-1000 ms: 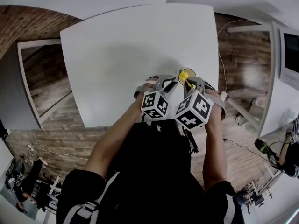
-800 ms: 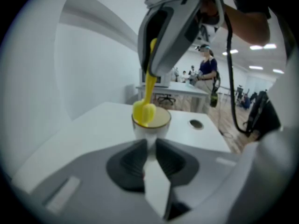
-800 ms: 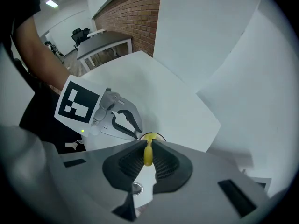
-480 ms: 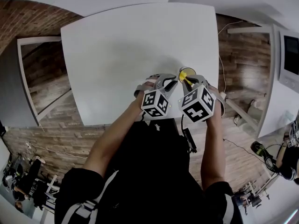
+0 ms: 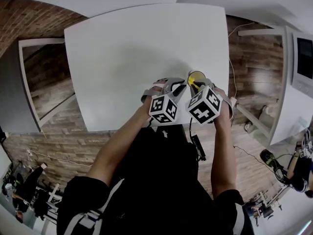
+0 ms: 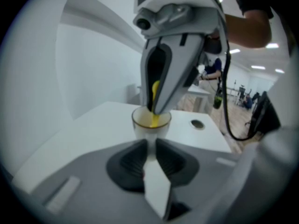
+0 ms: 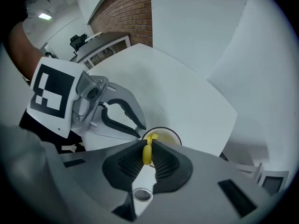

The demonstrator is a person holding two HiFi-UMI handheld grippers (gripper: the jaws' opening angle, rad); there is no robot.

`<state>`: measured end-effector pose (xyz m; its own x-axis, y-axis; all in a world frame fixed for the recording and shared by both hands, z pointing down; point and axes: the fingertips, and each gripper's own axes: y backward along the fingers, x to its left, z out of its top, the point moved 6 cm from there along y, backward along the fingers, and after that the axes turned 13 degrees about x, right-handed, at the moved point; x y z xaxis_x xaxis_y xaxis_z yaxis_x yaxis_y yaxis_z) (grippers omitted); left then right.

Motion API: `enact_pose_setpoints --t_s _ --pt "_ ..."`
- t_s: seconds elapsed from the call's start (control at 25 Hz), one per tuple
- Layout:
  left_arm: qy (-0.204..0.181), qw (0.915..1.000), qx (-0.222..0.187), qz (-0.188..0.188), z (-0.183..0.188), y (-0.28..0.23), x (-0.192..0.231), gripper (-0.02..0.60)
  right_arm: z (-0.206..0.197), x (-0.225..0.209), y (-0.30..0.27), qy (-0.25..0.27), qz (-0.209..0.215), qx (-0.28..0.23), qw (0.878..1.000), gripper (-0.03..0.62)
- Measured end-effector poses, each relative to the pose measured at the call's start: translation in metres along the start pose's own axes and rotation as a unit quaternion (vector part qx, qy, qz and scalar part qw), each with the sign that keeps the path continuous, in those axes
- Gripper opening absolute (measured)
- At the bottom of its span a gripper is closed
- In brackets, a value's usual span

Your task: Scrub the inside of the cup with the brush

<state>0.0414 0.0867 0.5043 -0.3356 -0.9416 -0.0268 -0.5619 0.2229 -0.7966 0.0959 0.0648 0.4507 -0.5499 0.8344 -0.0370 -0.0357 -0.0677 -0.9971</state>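
Holding in my right gripper (image 7: pixel 148 143): the yellow brush (image 7: pixel 147 157), jaws pinched tight on its handle, the tool pointing straight down.
Left gripper (image 6: pixel 150 141): jaws narrow and, as best I read it, closed on the near side of the cup (image 6: pixel 151 121) low down, steadying it.
Cup: upright on the white worktop (image 5: pixel 137 48), close to the near right corner, directly in front of me.
Brush end: inside the cup's mouth. Yellow shows below the rim in the left gripper view, but I cannot tell whether it touches the wall or the bottom.
Done, as I judge it: brush in hand, cup secured, brush lowered into the cup.
Left: the scrubbing itself, working the brush round the inner wall and down to the bottom. Nothing here shows how much of the inside has been covered.
Stage: brush in place, so I would put the task at early to middle rather than near its end.
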Motion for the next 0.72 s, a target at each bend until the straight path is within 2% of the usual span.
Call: enact_pose_setpoints --t_s 0.4,0.72 --pt "0.007 1.0000 0.001 0.005 -0.002 0.000 0.000 0.060 -0.020 0.006 0.051 -0.007 -0.005 -0.026 1.000 0.029" --pt "0.012 0.9999 0.002 0.005 -0.001 0.000 -0.001 0.060 -0.013 0.004 0.015 -0.015 0.012 -0.002 1.000 0.029"
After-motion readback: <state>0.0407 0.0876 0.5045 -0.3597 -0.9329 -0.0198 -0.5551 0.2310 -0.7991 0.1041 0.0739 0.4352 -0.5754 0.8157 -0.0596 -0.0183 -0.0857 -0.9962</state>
